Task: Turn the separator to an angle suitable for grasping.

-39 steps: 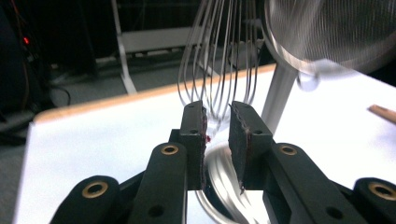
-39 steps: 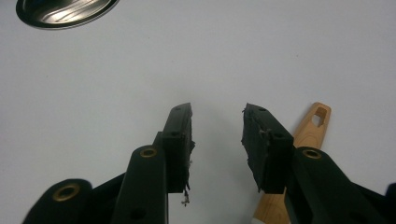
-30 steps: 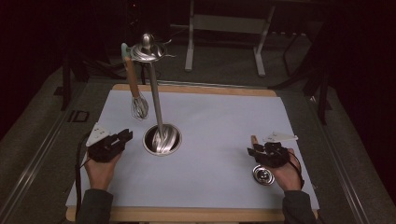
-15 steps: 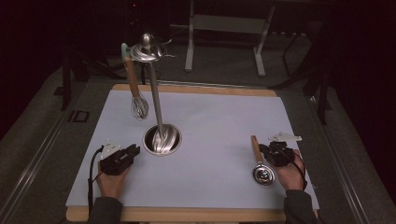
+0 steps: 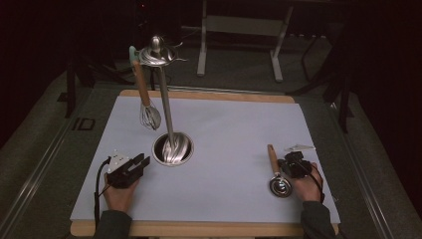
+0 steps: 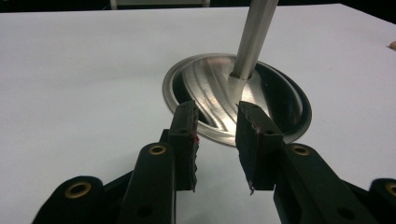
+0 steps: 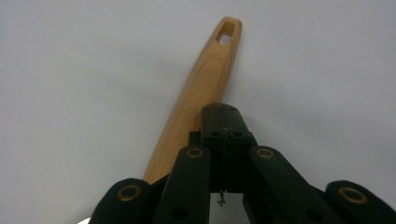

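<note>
Both hands have sunk toward the near edge of the white mat (image 5: 239, 124) since a second ago, and the wooden handle of the ladle (image 5: 275, 172), which the right hand covered then, now lies in plain sight.

Nearest the person, well to the right of the stand's round base (image 5: 172, 149), the ladle lies flat on the mat with its metal bowl toward the near edge and its handle pointing away. The right gripper (image 5: 287, 164) sits just beside that handle. In the right gripper view its jaws (image 7: 223, 114) are pressed together with nothing between them, and the handle (image 7: 201, 84) runs along their left side rather than through them. I judge that this is not a grip. The ladle rests on the mat by its own weight, and the jaws would have to spread and straddle the handle to lift it.

Just left of the base, the left gripper (image 5: 144, 160) rests low on the mat and points at it. Its jaws (image 6: 217, 135) have just been opening and now stand moderately apart, empty, framing the base's near rim (image 6: 219, 93). That looks like readiness to steady the stand.

Farther off, the pole rises from the base to a ring of hooks, where a whisk (image 5: 147, 107) hangs head down, left of the pole. The ladle probably belongs up there too.
</note>
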Motion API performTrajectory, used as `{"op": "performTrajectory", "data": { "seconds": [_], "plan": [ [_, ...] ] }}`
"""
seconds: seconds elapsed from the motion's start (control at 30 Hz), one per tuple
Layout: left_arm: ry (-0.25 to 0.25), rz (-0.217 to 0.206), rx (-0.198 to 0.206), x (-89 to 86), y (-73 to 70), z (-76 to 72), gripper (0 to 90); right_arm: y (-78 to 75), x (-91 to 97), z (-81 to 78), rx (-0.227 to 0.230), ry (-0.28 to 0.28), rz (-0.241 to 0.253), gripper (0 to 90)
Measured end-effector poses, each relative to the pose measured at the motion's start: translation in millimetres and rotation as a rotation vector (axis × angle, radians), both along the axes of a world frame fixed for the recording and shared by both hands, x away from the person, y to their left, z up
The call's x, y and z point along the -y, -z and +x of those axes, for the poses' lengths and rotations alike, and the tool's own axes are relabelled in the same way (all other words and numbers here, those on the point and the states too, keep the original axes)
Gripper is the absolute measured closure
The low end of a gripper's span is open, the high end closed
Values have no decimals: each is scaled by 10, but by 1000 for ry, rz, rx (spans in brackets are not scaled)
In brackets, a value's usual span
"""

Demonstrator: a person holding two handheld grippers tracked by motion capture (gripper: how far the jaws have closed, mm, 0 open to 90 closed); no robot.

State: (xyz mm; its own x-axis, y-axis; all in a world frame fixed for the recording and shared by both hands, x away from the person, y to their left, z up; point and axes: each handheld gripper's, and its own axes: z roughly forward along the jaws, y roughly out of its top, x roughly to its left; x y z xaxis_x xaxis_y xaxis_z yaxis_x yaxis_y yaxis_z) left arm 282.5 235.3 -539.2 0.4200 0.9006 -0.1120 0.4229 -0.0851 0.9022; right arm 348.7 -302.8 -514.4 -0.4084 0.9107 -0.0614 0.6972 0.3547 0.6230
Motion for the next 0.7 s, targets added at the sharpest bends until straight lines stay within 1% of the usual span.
{"op": "performTrajectory", "data": {
  "seconds": [0.13,0.23,0.33,0.4,0.53,0.7],
  "plan": [
    [-1,4,3,5,0,-3,688,12,-16,6,-10,-8,10,896],
    [-4,-6,5,-3,1,-8,684,19,-72,7,-13,-23,8,896],
    [-2,-7,6,-5,1,-10,682,23,-136,7,-14,-46,9,896],
    [-2,-6,6,-3,1,-12,682,22,-184,7,-18,-69,18,895],
    [-1,-7,5,-5,2,-10,676,20,-290,3,-29,-113,19,893],
    [0,-6,6,-1,2,-11,676,2,-381,-6,-38,-149,23,876]
  ]
}}
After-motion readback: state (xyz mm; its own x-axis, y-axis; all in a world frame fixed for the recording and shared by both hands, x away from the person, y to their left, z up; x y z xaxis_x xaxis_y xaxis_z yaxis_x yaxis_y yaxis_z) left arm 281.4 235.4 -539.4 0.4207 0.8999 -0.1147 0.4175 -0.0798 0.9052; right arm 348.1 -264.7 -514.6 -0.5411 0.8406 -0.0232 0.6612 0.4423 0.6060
